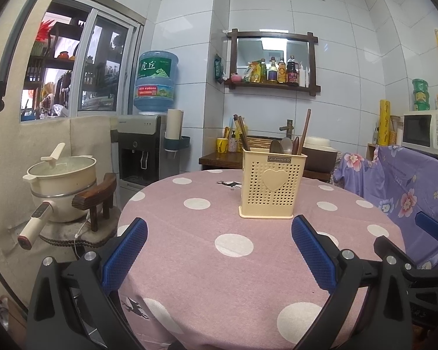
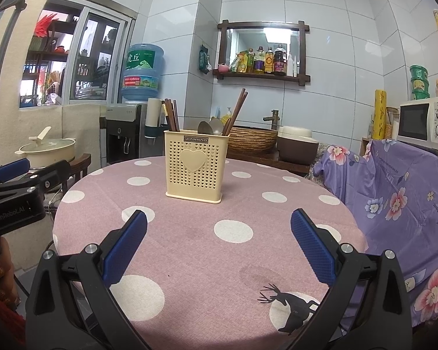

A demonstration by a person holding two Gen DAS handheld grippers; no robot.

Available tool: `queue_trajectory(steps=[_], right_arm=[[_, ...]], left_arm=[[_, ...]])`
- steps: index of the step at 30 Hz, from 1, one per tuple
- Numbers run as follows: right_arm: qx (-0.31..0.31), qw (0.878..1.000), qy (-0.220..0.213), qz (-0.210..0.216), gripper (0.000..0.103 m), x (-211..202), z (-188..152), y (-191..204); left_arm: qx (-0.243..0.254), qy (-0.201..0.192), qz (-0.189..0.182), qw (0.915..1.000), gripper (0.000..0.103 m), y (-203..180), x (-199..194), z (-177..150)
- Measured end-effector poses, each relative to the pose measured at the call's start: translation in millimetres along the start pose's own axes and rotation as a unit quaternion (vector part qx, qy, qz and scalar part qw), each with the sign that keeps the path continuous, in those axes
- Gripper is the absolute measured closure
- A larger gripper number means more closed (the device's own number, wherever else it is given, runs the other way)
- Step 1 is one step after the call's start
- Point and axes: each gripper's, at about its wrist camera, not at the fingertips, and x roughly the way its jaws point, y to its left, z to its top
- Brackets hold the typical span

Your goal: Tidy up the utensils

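A cream perforated utensil holder with a heart on its front stands upright on the round table's pink dotted cloth. It holds dark wooden chopsticks, metal spoons and a taller wooden stick. It also shows in the right wrist view, with chopsticks and spoons. My left gripper is open and empty, well short of the holder. My right gripper is open and empty, also short of it. The right gripper's blue pad shows at the left view's right edge.
A cream electric pot sits on a small wooden chair to the left. A water dispenser stands behind. A floral purple cloth covers furniture on the right, with a microwave above. A woven basket and brown bowl lie behind the table.
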Motion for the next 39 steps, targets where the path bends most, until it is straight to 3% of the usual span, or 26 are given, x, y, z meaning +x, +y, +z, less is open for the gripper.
queue_trajectory(steps=[39], right_arm=[[-0.001, 1.0, 0.002, 0.001, 0.006, 0.6, 1.3, 0.2]], left_arm=[[-0.001, 0.007, -0.002, 1.0, 0.005, 0.0, 2.7, 0.2]])
